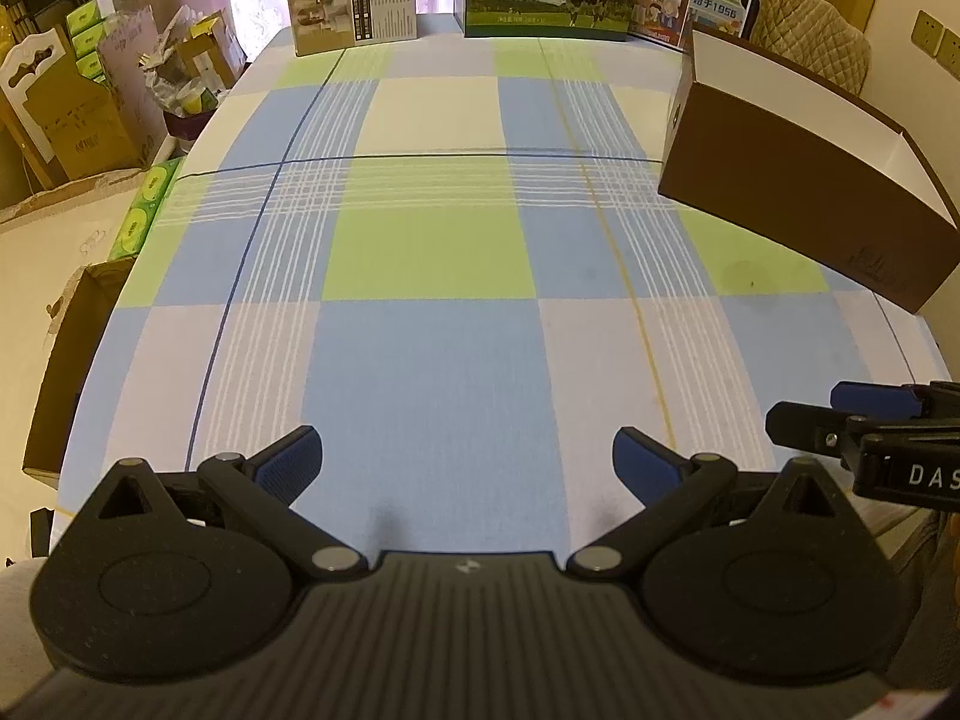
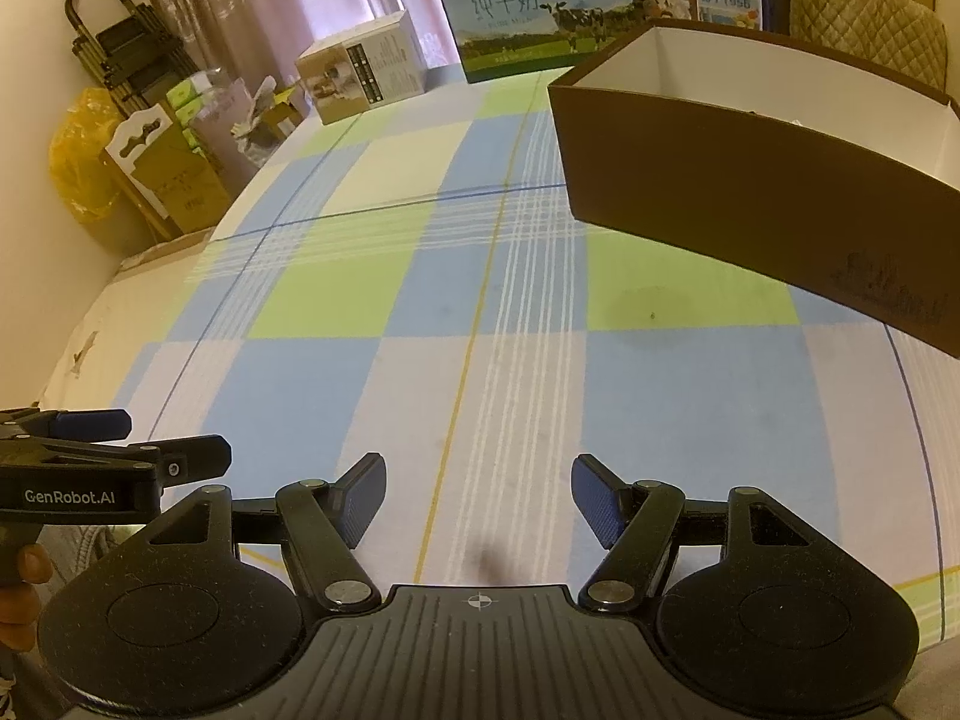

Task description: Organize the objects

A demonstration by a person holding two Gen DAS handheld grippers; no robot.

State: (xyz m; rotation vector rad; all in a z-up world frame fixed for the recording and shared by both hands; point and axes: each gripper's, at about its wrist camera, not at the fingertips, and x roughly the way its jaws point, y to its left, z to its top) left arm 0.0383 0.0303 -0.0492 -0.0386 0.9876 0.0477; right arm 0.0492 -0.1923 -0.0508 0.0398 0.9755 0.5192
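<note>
Brown box (image 2: pixel 750 180) at table's (image 1: pixel 432 324) right edge; left claw (image 1: pixel 467 468), right claw (image 2: pixel 477 501) both released, empty.

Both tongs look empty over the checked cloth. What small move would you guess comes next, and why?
Probably a reach forward with the left tongs toward the small carton at the far edge. Both left and right tongs are open and hold nothing, the cloth near them is bare, and the brown box stands open on the right.

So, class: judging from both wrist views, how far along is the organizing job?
Done: nothing visibly; what little shows inside the brown box is bare. In hand: nothing, the left gripper and right gripper are open. Left: no loose items visible on the checked tablecloth.
</note>
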